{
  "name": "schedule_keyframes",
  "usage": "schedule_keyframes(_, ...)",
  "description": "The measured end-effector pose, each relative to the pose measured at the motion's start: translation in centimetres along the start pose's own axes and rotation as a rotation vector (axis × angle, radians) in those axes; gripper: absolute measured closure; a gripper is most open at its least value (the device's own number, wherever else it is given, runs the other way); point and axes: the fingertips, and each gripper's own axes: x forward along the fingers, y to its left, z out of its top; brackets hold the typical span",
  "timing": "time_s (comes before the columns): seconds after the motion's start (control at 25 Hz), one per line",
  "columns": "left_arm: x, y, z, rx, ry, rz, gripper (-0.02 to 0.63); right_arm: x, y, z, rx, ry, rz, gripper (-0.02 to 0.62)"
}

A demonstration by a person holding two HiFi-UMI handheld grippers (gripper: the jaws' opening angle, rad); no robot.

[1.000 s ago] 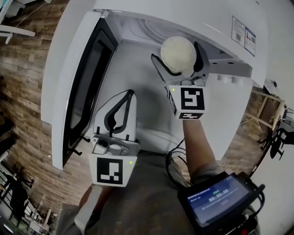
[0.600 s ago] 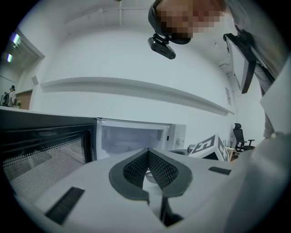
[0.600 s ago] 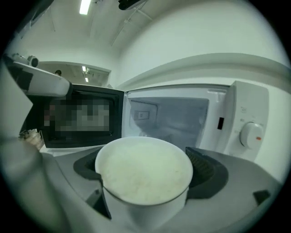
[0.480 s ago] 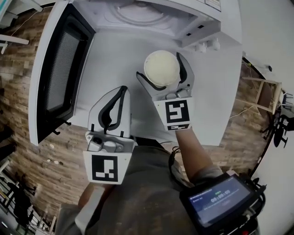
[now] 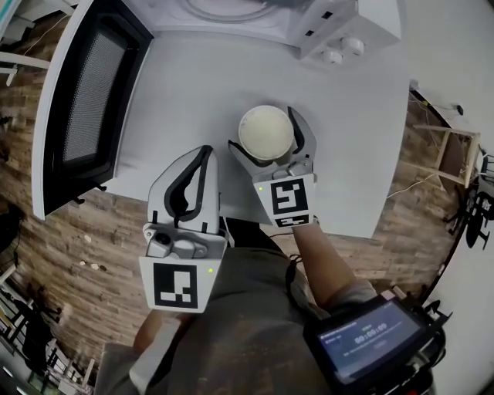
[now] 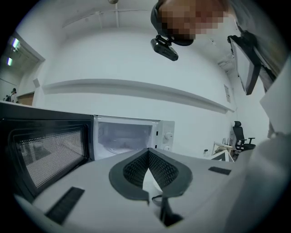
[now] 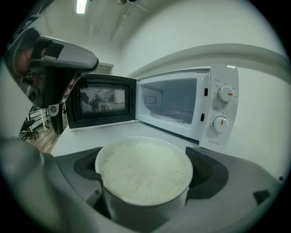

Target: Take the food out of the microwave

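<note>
A white bowl of rice (image 5: pixel 265 127) sits between the jaws of my right gripper (image 5: pixel 266 140), which is shut on it over the white table (image 5: pixel 193 85), in front of the microwave (image 5: pixel 340 23). In the right gripper view the bowl of rice (image 7: pixel 143 170) fills the space between the dark pads of the right gripper (image 7: pixel 144 159), with the open microwave (image 7: pixel 182 107) behind it. My left gripper (image 5: pixel 205 154) hangs beside it on the left, shut and holding nothing. Past the left gripper (image 6: pixel 148 154), the microwave cavity (image 6: pixel 122 139) looks empty.
The microwave door (image 5: pixel 89 108) stands wide open at the left, reaching out over the table. Two knobs (image 5: pixel 343 50) face me at the right. The table's near edge (image 5: pixel 231 220) lies just under the grippers, above wooden floor (image 5: pixel 69 247). A screen device (image 5: pixel 374 335) is at lower right.
My right gripper has drawn the bowl of rice out of the microwave and back over the table towards me. The left gripper has stayed shut beside it.
</note>
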Motion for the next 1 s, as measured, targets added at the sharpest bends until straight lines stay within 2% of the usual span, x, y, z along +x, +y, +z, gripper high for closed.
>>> schedule_keyframes(0.2, 0.2, 0.1, -0.7, -0.001, 0.009, 0.006, 0.600, 0.7, 0.3, -2.3, 0.013, 0.048, 0.025, 0.046)
schedule_keyframes(0.68, 0.7, 1.4, -0.4, 0.002, 0.005, 0.015, 0.600, 1.4, 0.9, -3.9, -0.001, 0.166, 0.067, 0.044)
schedule_keyframes(1.0, 0.5, 0.7, 0.4, 0.019, -0.013, 0.006, 0.600, -1.0, 1.4, -2.7, 0.011, 0.124, 0.079, 0.044)
